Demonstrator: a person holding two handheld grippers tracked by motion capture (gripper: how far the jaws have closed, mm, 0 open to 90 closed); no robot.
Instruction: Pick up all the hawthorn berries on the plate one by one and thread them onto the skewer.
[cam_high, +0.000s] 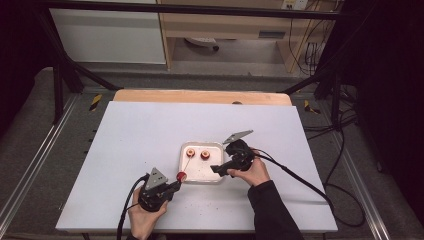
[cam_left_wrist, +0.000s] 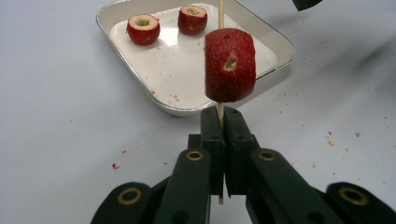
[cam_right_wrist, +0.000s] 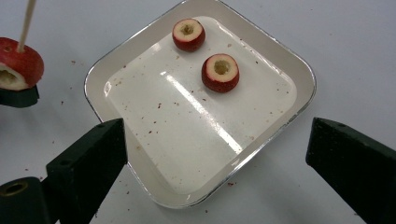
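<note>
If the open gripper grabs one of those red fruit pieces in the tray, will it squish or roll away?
Probably a little soft: each cored fruit piece looks hollow, so a hard squeeze might crush it. It stands on a flat cut end, so it likely won't roll unless tipped. The glossy tray may let it slide.

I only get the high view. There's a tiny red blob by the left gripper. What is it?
Observer: In the left gripper view it's a red fruit with its core cut out, stuck on a thin wooden skewer.
Operator: Who holds the stick?
Observer: The left gripper. Its jaws are shut on the skewer just below the fruit.
Operator: And the other one?
Observer: The right gripper is wide open over the tray, with nothing gripped.
Operator: What are the two dots in the tray?
Observer: Two more fruits, each hollow in the middle, open end up.
</note>
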